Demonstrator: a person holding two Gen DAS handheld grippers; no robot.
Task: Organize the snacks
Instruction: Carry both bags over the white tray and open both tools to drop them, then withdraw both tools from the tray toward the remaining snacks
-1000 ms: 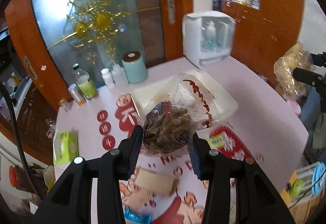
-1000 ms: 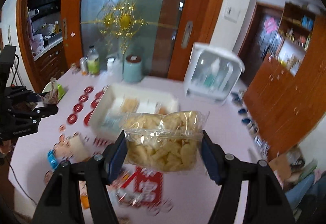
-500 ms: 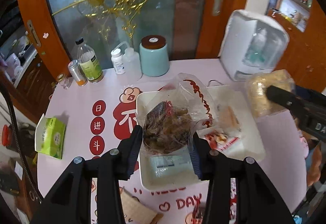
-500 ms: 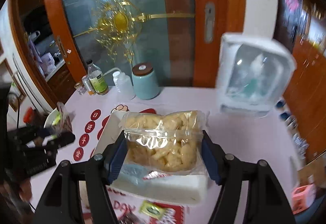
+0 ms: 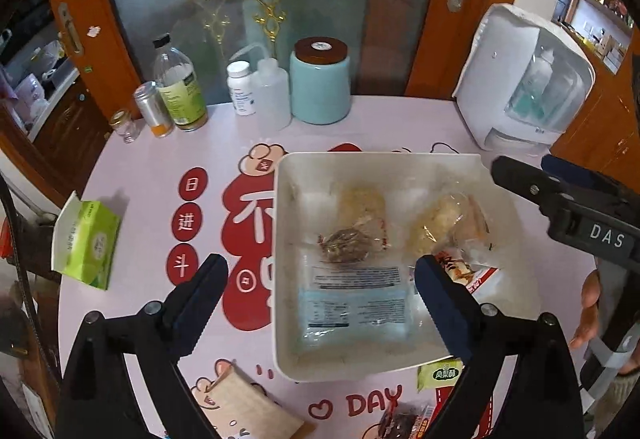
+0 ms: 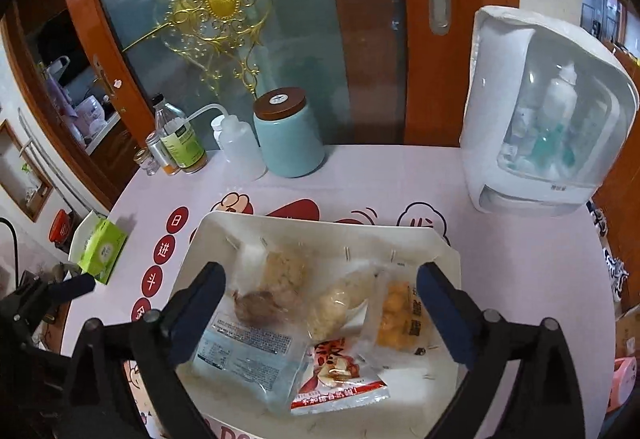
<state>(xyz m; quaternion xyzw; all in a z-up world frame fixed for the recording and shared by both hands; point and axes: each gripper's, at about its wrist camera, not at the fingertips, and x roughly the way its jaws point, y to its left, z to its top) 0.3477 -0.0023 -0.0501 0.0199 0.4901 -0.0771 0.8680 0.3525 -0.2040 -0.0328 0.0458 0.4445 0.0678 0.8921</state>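
Observation:
A white tray [image 5: 286, 319] sits on the pink table and holds several snack bags; it also shows in the right wrist view [image 6: 444, 379]. A bag of dark brown snacks [image 5: 346, 245] lies in its middle, seen too in the right wrist view [image 6: 260, 305]. A bag of pale yellow snacks [image 5: 434, 225] lies to its right, also in the right wrist view [image 6: 336, 305]. My left gripper [image 5: 320, 305] is open and empty above the tray. My right gripper [image 6: 320, 309] is open and empty above the tray; it shows at the right of the left wrist view [image 5: 560, 195].
Loose snacks lie in front of the tray: a tan packet [image 5: 244, 405], a green packet [image 5: 440, 375], a dark packet [image 5: 404, 423]. A teal jar [image 5: 320, 81], bottles [image 5: 178, 83] and a white dispenser box [image 5: 524, 79] stand at the back. A green tissue pack [image 5: 88, 243] lies at the left.
Both grippers opened and let go of their bags. The brown snack bag and the yellow snack bag now lie in the tray. Both grippers moved over the tray.

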